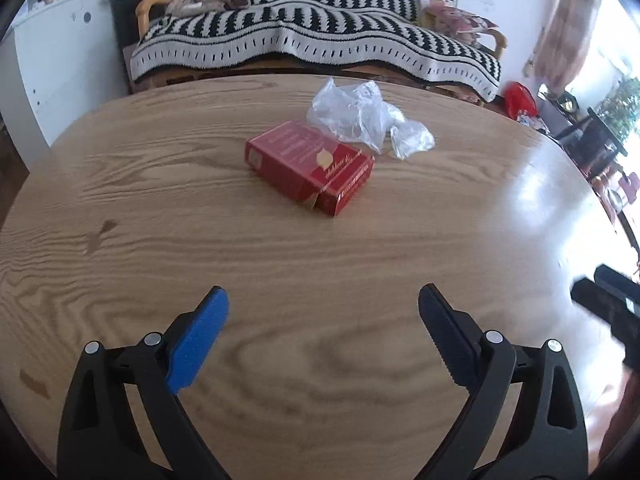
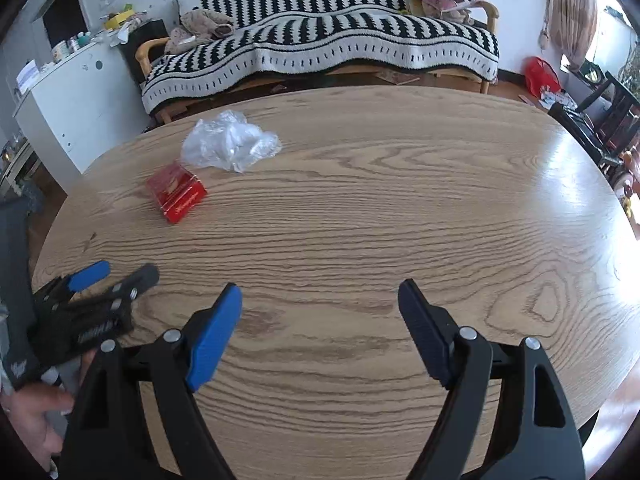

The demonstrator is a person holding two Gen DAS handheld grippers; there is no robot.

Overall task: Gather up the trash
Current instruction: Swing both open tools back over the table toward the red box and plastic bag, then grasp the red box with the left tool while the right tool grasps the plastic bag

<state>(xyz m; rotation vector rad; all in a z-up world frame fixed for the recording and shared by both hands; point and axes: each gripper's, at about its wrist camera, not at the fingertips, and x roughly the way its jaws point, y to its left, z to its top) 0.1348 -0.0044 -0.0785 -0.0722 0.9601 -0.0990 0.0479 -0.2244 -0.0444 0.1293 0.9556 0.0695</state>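
A red cigarette pack (image 1: 310,166) lies flat on the oval wooden table (image 1: 160,200). Crumpled clear plastic wrap (image 1: 366,118) lies just behind it, touching its far edge. My left gripper (image 1: 323,300) is open and empty, hovering over the near part of the table, short of the pack. My right gripper (image 2: 320,292) is open and empty over the table's middle front. In the right wrist view the pack (image 2: 177,193) and the plastic (image 2: 228,146) lie far left, and the left gripper (image 2: 124,272) shows at the left edge.
A sofa with a black-and-white striped blanket (image 1: 316,40) stands behind the table. A white cabinet (image 2: 76,92) is at the left. A red bag (image 2: 541,74) and dark chairs (image 2: 600,120) are on the right. The table's edge (image 2: 592,420) curves close on the right.
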